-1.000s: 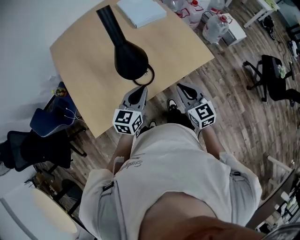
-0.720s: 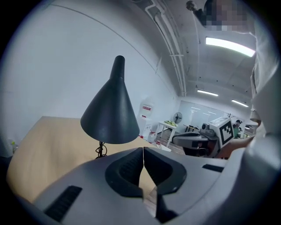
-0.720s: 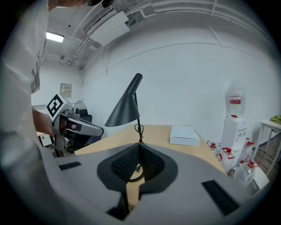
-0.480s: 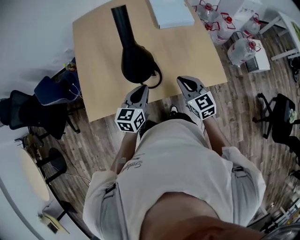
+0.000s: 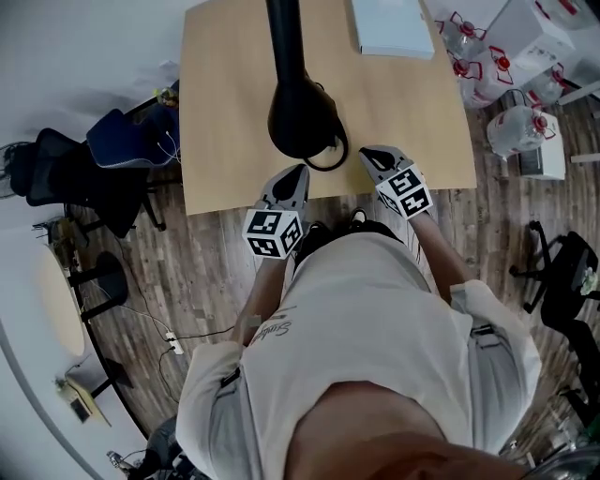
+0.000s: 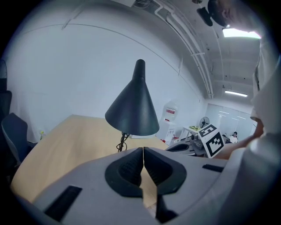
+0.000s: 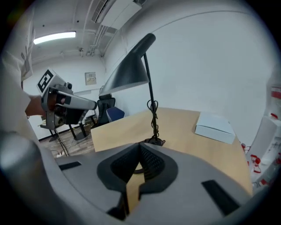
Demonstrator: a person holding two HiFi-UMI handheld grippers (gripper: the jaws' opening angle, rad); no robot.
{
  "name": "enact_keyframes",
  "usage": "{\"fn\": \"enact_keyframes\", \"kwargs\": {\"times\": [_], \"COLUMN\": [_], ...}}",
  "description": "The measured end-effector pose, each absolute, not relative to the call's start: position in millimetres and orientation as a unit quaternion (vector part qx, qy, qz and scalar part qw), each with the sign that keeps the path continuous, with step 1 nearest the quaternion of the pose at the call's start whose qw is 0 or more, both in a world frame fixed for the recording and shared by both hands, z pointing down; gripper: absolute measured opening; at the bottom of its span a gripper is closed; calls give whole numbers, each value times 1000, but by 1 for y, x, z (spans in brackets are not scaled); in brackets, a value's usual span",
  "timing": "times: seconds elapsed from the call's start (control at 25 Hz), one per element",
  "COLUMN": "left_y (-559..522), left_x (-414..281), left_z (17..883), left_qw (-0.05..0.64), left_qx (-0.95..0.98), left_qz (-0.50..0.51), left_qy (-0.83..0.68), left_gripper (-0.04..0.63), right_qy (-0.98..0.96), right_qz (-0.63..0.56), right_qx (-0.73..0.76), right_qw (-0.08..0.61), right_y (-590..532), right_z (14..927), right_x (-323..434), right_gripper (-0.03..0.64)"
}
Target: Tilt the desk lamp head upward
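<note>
On the tan desk [image 5: 225,112] the black desk lamp [image 5: 302,117] stands near the front edge, head angled downward, with a white box [image 5: 392,28] at its 1 o'clock. The left gripper [image 5: 296,173] hangs at the lamp's 6 o'clock and the right gripper [image 5: 369,153] at its 4 o'clock. Both have their jaws pressed together on nothing.

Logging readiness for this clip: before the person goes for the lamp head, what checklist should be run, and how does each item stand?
1. Left gripper open for a grasp: not ok, jaws together, empty.
2. Right gripper open: not ok, jaws together, empty.
3. Lamp head untouched, facing down: ok.
4. Way to the head free: ok, nothing between it and either gripper.
5. Base flat on table: ok.
6. Head tilts freely: cannot tell.
</note>
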State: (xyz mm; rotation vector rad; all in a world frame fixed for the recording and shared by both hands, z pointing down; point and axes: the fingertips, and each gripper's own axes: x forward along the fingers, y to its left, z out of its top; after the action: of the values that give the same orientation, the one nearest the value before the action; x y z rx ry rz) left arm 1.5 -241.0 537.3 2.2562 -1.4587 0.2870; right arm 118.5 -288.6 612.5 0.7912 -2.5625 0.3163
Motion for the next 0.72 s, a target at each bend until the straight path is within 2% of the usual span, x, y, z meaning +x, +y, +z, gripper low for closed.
{"fn": "enact_keyframes", "kwargs": {"times": [0.48,0.72], "left_y": [-259,-259], "left_x": [-1,3], "left_z": [551,557], "left_qw": [234,235], "left_qx": [807,808], "left_qz": [99,97], "left_qy": [-533,-532], "left_gripper": [17,17], "right_qy": [-906,-892], "right_qz": [95,109], "right_qx": [177,146], "right_qw": [373,414], "right_y": [-295,-297], "right_z": [711,751], "right_x": [83,72], "right_gripper": [-5,-5]}}
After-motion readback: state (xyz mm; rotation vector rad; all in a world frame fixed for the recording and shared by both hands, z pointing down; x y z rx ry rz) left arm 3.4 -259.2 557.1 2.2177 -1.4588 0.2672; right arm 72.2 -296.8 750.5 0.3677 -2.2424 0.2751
